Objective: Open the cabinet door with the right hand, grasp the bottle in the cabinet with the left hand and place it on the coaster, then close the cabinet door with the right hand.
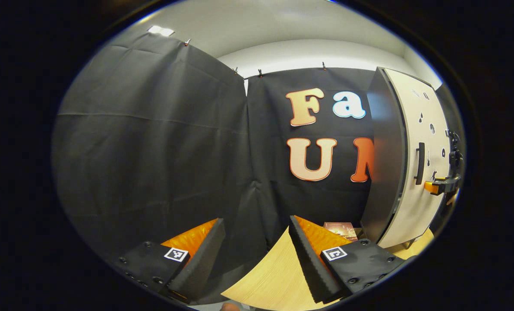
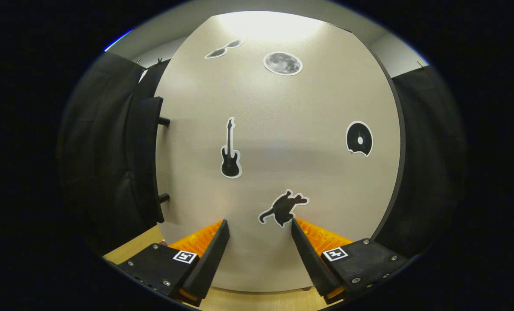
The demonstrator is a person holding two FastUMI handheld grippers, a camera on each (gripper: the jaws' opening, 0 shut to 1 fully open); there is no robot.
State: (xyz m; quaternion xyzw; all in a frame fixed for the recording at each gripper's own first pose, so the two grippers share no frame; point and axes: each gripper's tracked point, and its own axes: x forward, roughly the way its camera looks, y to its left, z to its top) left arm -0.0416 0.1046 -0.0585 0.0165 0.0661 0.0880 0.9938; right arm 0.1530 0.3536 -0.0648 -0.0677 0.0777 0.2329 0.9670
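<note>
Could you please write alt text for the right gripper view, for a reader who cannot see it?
A pale cabinet door, shut, faces the open right gripper, whose fingers hold nothing. Stickers dot the door: a guitar, a moon, a disc; its dark handle stands at the left edge.

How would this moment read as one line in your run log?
cabinet door: shut | right gripper: open, facing door | left gripper: open, empty

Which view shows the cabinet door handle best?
The left gripper view: the handle stands in full outline against the pale cabinet door. The right gripper view shows the handle only edge-on, at the door's left edge.
</note>
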